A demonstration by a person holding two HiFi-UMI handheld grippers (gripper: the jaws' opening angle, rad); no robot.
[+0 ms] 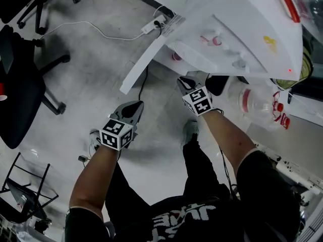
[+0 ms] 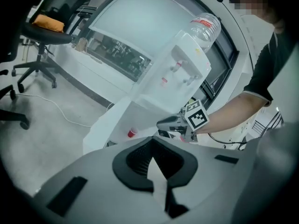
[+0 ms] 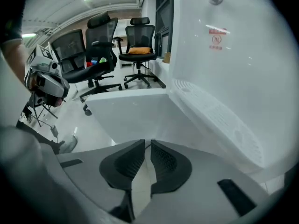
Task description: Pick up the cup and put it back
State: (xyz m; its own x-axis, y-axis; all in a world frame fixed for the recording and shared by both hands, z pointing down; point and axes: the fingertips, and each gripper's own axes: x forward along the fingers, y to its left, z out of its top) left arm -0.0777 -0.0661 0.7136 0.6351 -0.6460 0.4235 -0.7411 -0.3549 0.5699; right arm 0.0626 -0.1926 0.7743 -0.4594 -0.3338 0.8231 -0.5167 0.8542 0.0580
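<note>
Item 1, cup (image 2: pixel 132 133): small, red, upright on a low white ledge of the water dispenser (image 2: pixel 187 64), below the taps. Neither gripper touches it (in the head view it is only a reddish spot under the dispenser's edge).

Item 2, right gripper (image 3: pixel 148 146): jaws clenched to a thin slit with nothing between the pads. It is held near the dispenser's front, above and to the side of the cup, and looks across a white panel.

Item 3, left gripper (image 2: pixel 150 148): jaws pressed together at the tips, empty. It hangs low over the floor, well apart from the cup.

Item 4, surroundings: water bottle (image 2: pixel 205 26) on top of the dispenser; a white cable (image 1: pixel 101 32) running across the grey floor; office chairs (image 3: pixel 140 45) further back.

Status, as I judge it: the cup is in its place and both grippers are empty. So either the lift has not begun or the cup is already back; I cannot tell which. If unstarted, everything is left: release the right jaws, reach down, grip, lift, return.
</note>
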